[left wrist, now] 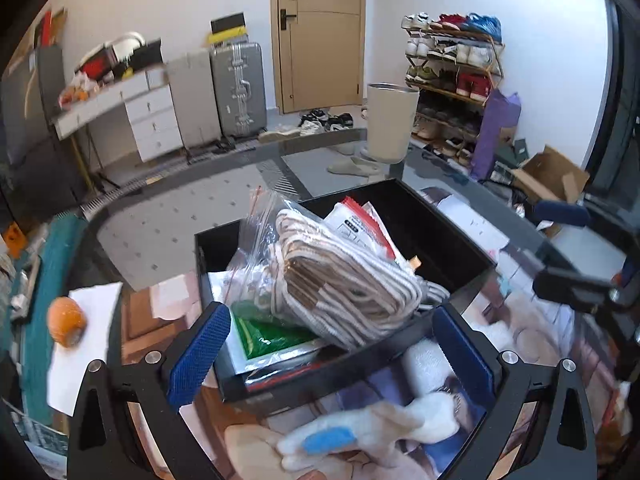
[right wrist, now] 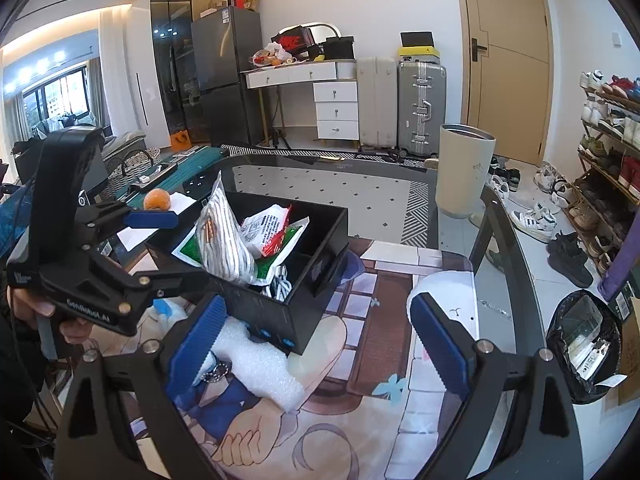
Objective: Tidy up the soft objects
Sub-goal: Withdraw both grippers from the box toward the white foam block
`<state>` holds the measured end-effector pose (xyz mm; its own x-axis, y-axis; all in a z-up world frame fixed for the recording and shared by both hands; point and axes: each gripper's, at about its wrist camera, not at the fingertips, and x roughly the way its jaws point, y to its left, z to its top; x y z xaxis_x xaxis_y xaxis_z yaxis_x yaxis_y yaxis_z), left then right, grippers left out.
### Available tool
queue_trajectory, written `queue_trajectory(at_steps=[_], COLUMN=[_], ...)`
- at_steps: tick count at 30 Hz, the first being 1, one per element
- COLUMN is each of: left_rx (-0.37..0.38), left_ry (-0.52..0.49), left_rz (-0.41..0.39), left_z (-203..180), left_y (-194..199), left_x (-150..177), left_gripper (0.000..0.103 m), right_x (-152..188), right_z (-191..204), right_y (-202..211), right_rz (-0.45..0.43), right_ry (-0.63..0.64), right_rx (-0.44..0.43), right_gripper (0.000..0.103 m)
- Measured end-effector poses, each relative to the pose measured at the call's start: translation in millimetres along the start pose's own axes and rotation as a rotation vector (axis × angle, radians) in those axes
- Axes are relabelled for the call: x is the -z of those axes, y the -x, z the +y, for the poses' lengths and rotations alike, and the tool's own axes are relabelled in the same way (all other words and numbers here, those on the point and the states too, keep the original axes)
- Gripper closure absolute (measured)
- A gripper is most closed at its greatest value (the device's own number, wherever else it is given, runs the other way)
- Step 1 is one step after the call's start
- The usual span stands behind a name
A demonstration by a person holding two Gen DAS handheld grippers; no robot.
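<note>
A black box [left wrist: 436, 236] stands on the printed mat, filled with soft packets. Uppermost is a clear zip bag of striped cord [left wrist: 344, 280], over a green packet [left wrist: 272, 336] and red-and-white packets [left wrist: 360, 228]. My left gripper [left wrist: 332, 356] is open at the box's near wall, nothing between its fingers. A white plush toy with a blue patch [left wrist: 360, 424] lies just below it. My right gripper [right wrist: 320, 344] is open in front of the box [right wrist: 288, 272]. A white foam piece [right wrist: 256, 368] and a metal key ring [right wrist: 216, 372] lie beside its left finger.
An orange [left wrist: 67, 322] rests on white paper left of the box. A hand [right wrist: 40, 308] holds the left gripper's handle. A tall beige bin [right wrist: 464, 168] stands past the glass table's far edge, a black-lined bin [right wrist: 580, 344] to its right, and a shoe rack [left wrist: 452, 60] behind.
</note>
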<state>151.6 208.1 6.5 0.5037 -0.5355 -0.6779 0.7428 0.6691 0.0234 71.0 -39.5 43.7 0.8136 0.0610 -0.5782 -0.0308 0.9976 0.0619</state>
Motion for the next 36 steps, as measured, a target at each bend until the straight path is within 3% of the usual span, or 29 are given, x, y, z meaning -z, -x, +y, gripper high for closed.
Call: queue_trajectory(at_steps=[4, 15, 22, 36], left_rx=[-0.018, -0.052, -0.063, -0.009], left_ry=[-0.027, 0.023, 0.010, 0.007], left_rz=[-0.015, -0.017, 0.017, 0.108], left_z=[-5, 4, 2, -2], left_y=[12, 40, 37, 19], left_x=[9, 49, 60, 69], left_gripper=[0.001, 0.001, 0.001, 0.001], right_x=[4, 21, 30, 42], right_z=[2, 14, 22, 16], right_y=[2, -9, -25, -63], right_rz=[0.012, 0.082, 0.138, 0.308], right_ry=[0.000, -0.009, 0.003, -0.040], right_rx=[0.007, 0.006, 0.011, 0.051], right_gripper=[0.005, 0.000, 0.000, 0.000])
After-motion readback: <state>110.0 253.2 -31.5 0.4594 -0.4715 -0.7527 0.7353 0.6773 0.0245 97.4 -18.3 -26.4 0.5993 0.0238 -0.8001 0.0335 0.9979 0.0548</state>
